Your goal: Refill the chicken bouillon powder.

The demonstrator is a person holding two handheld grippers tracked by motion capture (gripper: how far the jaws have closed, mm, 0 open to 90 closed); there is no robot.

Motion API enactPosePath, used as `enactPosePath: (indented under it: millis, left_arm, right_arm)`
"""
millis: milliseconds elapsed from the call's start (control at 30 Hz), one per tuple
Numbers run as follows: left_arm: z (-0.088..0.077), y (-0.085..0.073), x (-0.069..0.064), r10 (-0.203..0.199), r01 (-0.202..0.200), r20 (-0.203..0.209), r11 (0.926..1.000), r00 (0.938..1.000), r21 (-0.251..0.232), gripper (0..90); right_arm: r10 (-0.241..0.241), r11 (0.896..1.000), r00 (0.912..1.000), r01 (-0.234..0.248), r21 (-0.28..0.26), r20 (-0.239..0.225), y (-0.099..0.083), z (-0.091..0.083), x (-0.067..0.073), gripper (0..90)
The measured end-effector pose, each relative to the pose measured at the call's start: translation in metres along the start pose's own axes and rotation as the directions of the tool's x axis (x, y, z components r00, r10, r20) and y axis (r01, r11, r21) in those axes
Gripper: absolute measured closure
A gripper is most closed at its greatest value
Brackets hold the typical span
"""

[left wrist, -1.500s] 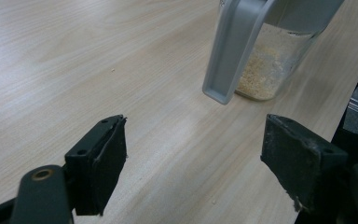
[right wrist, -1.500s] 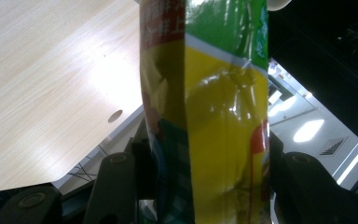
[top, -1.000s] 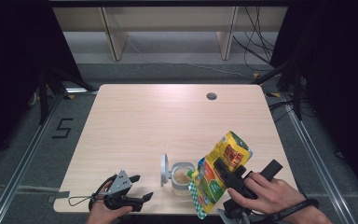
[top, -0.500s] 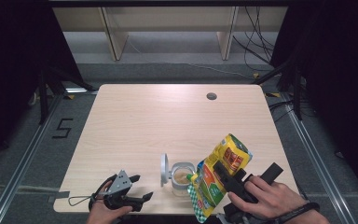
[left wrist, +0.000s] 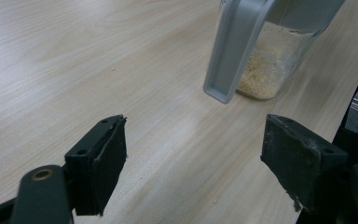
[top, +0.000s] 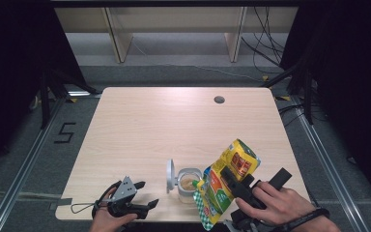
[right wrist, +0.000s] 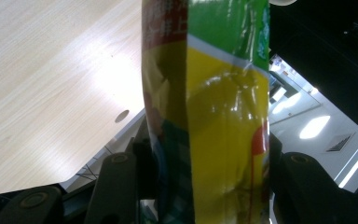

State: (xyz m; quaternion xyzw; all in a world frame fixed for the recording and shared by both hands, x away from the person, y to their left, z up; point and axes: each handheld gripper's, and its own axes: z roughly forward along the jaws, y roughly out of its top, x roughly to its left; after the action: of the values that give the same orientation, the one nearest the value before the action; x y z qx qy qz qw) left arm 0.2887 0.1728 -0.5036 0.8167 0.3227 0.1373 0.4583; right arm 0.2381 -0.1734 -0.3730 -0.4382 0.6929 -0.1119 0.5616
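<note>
While the right gripper (top: 232, 181) clamps the yellow-and-green bag (top: 224, 186) across its middle at the lower right of the high view, the bag leans with its lower corner just above the mouth of the small clear jar (top: 188, 186), which stands near the bottom centre of the table (top: 174, 125) with its grey flip lid (top: 170, 170) raised. The jar already holds a layer of pale crumbs (best seen in the left gripper view, upper right). The step in hand looks like pouring from bag to jar. To do it well, keep the bag's open corner directly over the mouth, tilt gradually so the flow stays thin, and avoid squeezing harder. The left gripper (top: 142, 195) rests at the lower left, jaws spread wide and empty; it could steady the jar, since a nudge from the bag might tip it.
</note>
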Motion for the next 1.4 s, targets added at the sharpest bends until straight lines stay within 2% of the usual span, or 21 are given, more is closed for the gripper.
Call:
enactPosePath:
  millis: [33,67,133,367,400,433,500,700,733,767,800,867,933,1033,1067,1133,1200,1267,1333,1367,1400]
  left_arm:
    - [0.0,0.0,0.0,0.0,0.0,0.0,1.0,1.0,0.0,21.6]
    - [-0.0003,-0.0002,-0.0006,-0.023,0.023,0.005,0.9997,0.9997,0.007,21.7]
    - [-0.0003,-0.0002,0.0003,-0.011,0.011,-0.005,0.9998,0.9999,0.014,21.7]
    - [-0.0005,-0.0001,-0.001,-0.023,0.023,0.006,0.9997,0.9997,0.0,21.6]
    - [-0.0009,0.0004,0.0006,-0.001,0.001,0.005,1.0,1.0,0.003,21.6]
    - [-0.0009,0.0004,0.0006,-0.001,0.001,0.005,1.0,1.0,0.003,21.6]
    - [0.0,-0.0001,-0.0013,-0.029,0.029,0.006,0.9996,0.9996,-0.002,21.6]
    - [-0.0002,-0.0002,-0.0014,-0.029,0.029,0.007,0.9996,0.9996,-0.005,21.6]
    - [-0.0004,-0.0001,-0.0009,-0.023,0.023,0.006,0.9997,0.9997,-0.004,21.6]
    - [-0.0012,0.0004,0.0011,0.005,-0.005,0.002,1.0,1.0,0.004,21.6]
    - [-0.0011,0.0003,0.0005,-0.003,0.003,0.005,1.0,1.0,0.001,21.6]
    - [-0.0003,-0.0002,-0.0014,-0.03,0.03,0.007,0.9995,0.9995,-0.005,21.6]
    - [-0.0003,-0.0002,-0.0015,-0.031,0.031,0.007,0.9995,0.9995,-0.005,21.7]
    - [-0.0003,-0.0002,-0.0014,-0.03,0.03,0.007,0.9995,0.9995,-0.005,21.7]
    - [-0.0007,0.0003,0.0007,0.0,0.0,0.004,1.0,1.0,0.003,21.7]
    - [-0.0009,0.0003,0.0001,-0.003,0.003,0.0,1.0,1.0,0.004,21.6]
    - [0.0001,-0.0002,-0.0013,-0.028,0.028,0.005,0.9996,0.9996,-0.001,21.6]
    - [-0.0005,-0.0002,0.0002,-0.011,0.012,-0.006,0.9998,0.9999,0.014,21.6]
    - [0.0001,-0.0002,-0.0014,-0.03,0.03,0.006,0.9996,0.9995,-0.004,21.6]
    - [0.0001,-0.0002,-0.0012,-0.027,0.027,0.005,0.9996,0.9996,-0.001,21.6]
    - [-0.0007,0.0,0.0008,-0.001,0.001,-0.009,0.9998,1.0,0.02,21.6]
  right_arm:
    - [0.0,1.0,1.0,0.0,0.0,0.0,0.0,0.0,0.0,57.6]
    - [0.001,1.0,1.0,-0.001,-0.002,0.003,-0.0004,0.0004,-0.0007,57.6]
    - [-0.001,1.0,1.0,0.001,-0.002,0.002,-0.0003,0.0005,-0.0009,57.6]
    - [-0.021,1.0,0.9998,0.021,0.0,0.006,-0.0008,0.0002,-0.0025,57.7]
    - [-0.016,1.0,0.9998,0.016,-0.001,0.008,-0.0008,0.0005,-0.0024,57.7]
    - [-0.016,1.0,0.9998,0.016,-0.001,0.008,-0.0008,0.0005,-0.0024,57.7]
    - [-0.013,1.0,0.9999,0.013,0.003,0.009,-0.0013,0.0001,-0.003,57.6]
    - [-0.015,1.0,0.9999,0.015,0.007,0.007,-0.0016,-0.0003,-0.0034,57.7]
    - [-0.008,1.0,0.9999,0.008,0.012,0.01,-0.0024,-0.0004,-0.0037,57.7]
    - [-0.008,1.0,0.9999,0.008,0.012,0.01,-0.0024,-0.0004,-0.0037,57.7]
    - [-0.026,1.0,0.9996,0.026,0.007,0.012,-0.0025,0.0001,-0.0044,57.7]
    - [-0.019,1.0,0.9998,0.019,0.015,0.006,-0.0035,-0.0005,-0.0034,57.7]
    - [-0.021,1.0,0.9998,0.021,0.018,0.005,-0.0033,0.0,-0.0028,57.7]
    - [-0.023,1.0,0.9997,0.023,0.016,0.005,-0.0036,-0.0004,-0.0024,57.8]
    - [-0.023,1.0,0.9997,0.023,0.018,0.007,-0.0036,-0.0004,-0.0025,57.8]
    - [-0.025,0.999,0.9997,0.025,0.019,0.004,-0.0037,-0.0004,-0.0028,57.8]
    - [-0.025,1.0,0.9997,0.025,0.016,0.005,-0.0035,-0.0004,-0.0025,57.8]
    - [-0.013,1.0,0.9999,0.013,0.016,0.002,-0.0033,-0.0002,-0.0024,57.8]
    - [-0.033,0.999,0.9994,0.033,0.007,0.004,-0.0029,0.0,-0.0038,57.8]
    - [-0.033,0.999,0.9994,0.033,0.007,0.004,-0.0029,0.0,-0.0038,57.8]
    - [-0.034,0.999,0.9994,0.034,0.007,0.006,-0.0028,0.0003,-0.0041,57.8]
